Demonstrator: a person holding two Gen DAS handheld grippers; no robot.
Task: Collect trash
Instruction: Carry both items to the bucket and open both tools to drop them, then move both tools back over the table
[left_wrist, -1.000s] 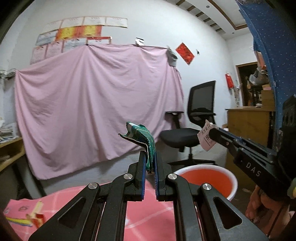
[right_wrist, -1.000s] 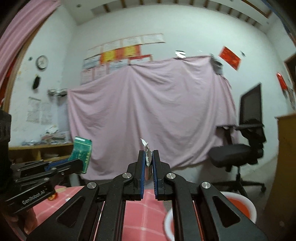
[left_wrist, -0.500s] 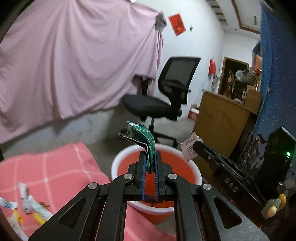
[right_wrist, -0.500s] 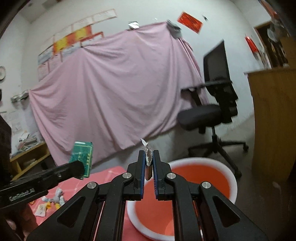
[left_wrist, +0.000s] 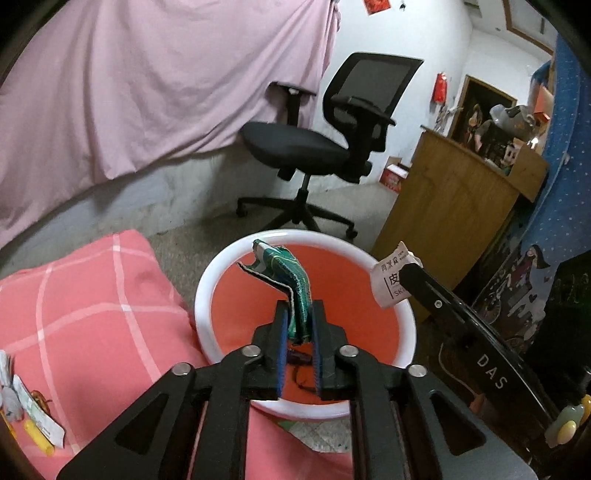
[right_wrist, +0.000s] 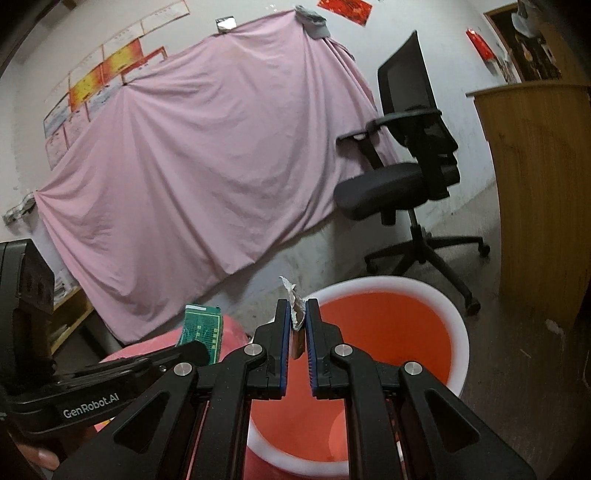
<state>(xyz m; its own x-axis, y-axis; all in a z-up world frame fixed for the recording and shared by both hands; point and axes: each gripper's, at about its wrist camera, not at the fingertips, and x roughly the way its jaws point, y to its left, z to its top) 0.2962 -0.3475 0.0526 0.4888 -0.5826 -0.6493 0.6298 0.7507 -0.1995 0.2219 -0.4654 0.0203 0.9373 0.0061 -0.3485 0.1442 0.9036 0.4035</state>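
A white bucket (left_wrist: 201, 306) with an orange inside stands on the floor under both grippers. My left gripper (left_wrist: 299, 314) hangs over it, jaws opening, with a crumpled green wrapper (left_wrist: 284, 266) still upright between the pads and touching them. In the right wrist view the same green wrapper (right_wrist: 203, 326) sticks up from the left gripper (right_wrist: 199, 349) at lower left. My right gripper (right_wrist: 297, 310) is shut on a crumpled white wrapper (right_wrist: 293, 299) above the bucket's (right_wrist: 458, 332) near rim. That white wrapper (left_wrist: 389, 284) shows printed text in the left wrist view.
A pink checked cloth (left_wrist: 92, 314) lies left of the bucket, with several trash pieces (left_wrist: 33, 417) at its left edge. A black office chair (left_wrist: 314, 147) stands behind, a wooden cabinet (left_wrist: 454, 206) to the right, and a pink sheet (right_wrist: 203, 166) covers the wall.
Both grippers swung toward the bucket and tipped downward, so it now lies beneath them. The left jaws have parted a little around the green wrapper. The right grip looks unchanged.
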